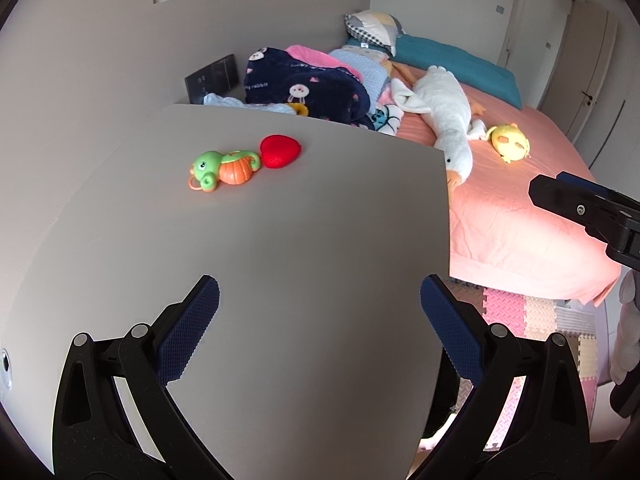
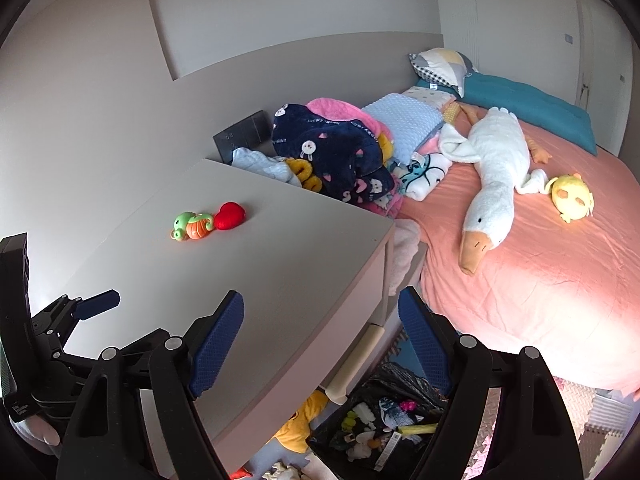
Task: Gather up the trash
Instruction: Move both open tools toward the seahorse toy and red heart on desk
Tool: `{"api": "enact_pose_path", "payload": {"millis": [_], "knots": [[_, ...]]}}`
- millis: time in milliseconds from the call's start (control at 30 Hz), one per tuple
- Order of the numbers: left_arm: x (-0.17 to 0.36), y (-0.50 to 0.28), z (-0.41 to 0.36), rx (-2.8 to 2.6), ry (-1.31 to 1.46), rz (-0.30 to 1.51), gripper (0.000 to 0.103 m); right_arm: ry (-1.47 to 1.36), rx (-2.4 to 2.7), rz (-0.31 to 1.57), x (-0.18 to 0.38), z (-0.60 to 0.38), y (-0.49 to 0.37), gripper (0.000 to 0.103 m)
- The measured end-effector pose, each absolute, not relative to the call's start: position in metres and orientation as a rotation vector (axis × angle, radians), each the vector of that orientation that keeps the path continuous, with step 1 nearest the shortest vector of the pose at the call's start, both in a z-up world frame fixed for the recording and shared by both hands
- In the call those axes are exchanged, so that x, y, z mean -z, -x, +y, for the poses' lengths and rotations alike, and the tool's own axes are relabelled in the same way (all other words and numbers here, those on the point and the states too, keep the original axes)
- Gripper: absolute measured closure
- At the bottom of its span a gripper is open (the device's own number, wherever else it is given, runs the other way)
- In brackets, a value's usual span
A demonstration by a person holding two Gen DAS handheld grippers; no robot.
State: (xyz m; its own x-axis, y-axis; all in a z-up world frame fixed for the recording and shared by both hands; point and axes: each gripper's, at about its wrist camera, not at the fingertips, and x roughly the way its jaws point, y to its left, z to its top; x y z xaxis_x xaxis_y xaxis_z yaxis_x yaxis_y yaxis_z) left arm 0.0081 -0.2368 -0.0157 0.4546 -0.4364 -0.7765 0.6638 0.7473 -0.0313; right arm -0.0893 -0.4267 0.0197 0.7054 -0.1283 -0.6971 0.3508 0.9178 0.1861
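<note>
Toy (image 1: 222, 168) and heart (image 1: 279, 151) touch on the tabletop (image 1: 280, 260), ahead of the left gripper (image 1: 319, 308). Bed (image 2: 540, 280) lies right of the right gripper (image 2: 320, 320), goose plush (image 2: 492, 184) on it. Trash bag (image 2: 384, 420) sits on the floor below.

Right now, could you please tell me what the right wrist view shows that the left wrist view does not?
Only the right wrist view shows the black trash bag holding scraps on the floor beside the grey table, and the table's cream drawer handle. Only the left wrist view shows the dark door handle at far right. Both show the green and orange plastic toy, the red plush heart, the white plush goose and both open grippers.
</note>
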Motion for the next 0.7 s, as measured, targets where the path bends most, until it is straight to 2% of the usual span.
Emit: {"api": "enact_pose_path", "payload": {"millis": [333, 700], "knots": [[0.023, -0.037, -0.221, 0.636, -0.283, 0.874, 0.009, -0.307, 0.231, 0.781, -0.006, -0.410, 0.050, 0.022], [0.034, -0.074, -0.220, 0.594, -0.265, 0.893, 0.026, -0.287, 0.215, 0.805, 0.002, -0.403, 0.011, 0.027]]}}
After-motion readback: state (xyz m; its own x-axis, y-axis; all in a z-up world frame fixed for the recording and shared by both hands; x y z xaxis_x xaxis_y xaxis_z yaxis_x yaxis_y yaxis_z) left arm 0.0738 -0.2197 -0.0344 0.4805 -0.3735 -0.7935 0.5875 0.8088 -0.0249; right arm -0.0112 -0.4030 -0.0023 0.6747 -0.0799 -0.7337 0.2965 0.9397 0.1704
